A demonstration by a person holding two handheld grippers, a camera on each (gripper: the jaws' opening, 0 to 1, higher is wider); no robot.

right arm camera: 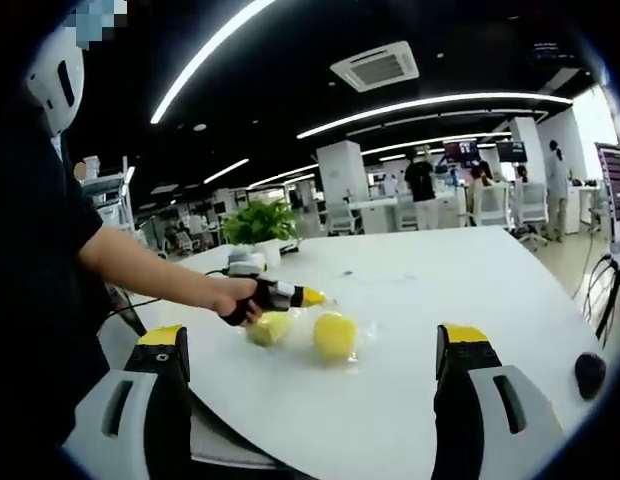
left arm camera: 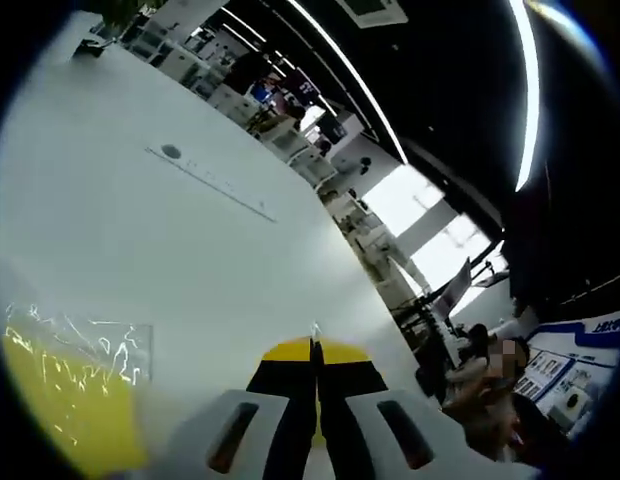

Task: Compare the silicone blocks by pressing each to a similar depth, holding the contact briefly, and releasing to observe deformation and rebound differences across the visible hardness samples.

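Where strip lights point(right arm camera: 420, 103) glow, white table point(right arm camera: 430, 290), office.

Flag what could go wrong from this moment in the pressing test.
The left gripper, jaws shut, is beside the yellow blocks, not over one, so a press may glance off. The blocks sit in clear plastic wrap, which could slip on the white table. The right gripper hangs open, steadying nothing.

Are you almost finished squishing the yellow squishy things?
Hard to tell what is done: nothing shows marks of squishing. Right now the left gripper, jaws shut, sits just above two yellow blocks in clear wrapping on the white table, maybe touching the wrapping. The right gripper waits open, well back. Pressing, holding and letting go look left to do.
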